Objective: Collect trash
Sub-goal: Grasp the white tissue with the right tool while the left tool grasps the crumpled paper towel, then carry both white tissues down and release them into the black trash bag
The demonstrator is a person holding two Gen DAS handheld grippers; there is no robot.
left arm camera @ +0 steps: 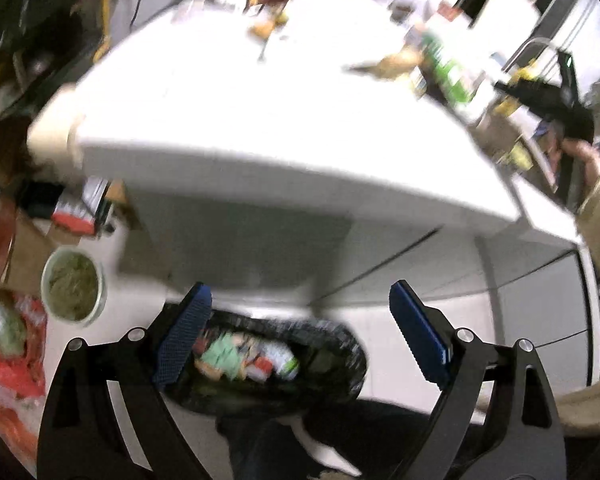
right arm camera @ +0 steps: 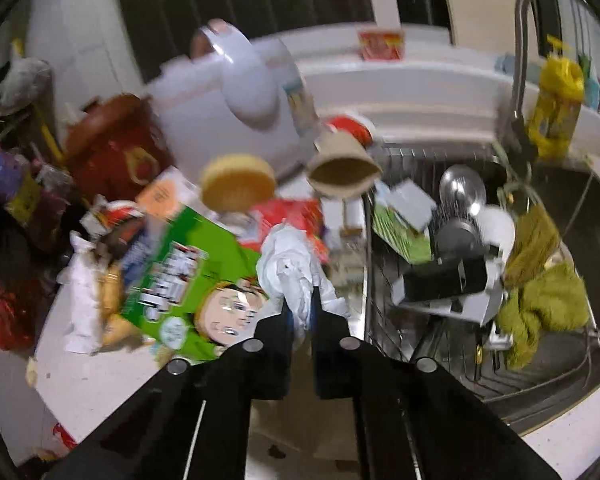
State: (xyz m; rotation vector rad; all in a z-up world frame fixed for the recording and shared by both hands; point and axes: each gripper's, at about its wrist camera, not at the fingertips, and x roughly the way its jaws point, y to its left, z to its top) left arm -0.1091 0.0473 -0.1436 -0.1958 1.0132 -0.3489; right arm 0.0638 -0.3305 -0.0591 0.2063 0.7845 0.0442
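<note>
My left gripper is open and empty, hanging over a black-lined trash bin on the floor that holds mixed wrappers. Its blue pads stand wide apart. My right gripper is shut on a crumpled white plastic wrapper and holds it above the counter. Beside it lie a green cereal box, a red packet, a brown paper cup and a round bun. The right gripper also shows in the left wrist view, far right above the counter.
A white counter juts over the bin. A green bowl and red bags sit on the floor at left. A sink with a dish rack, ladle, green cloths and tap lies right of the litter.
</note>
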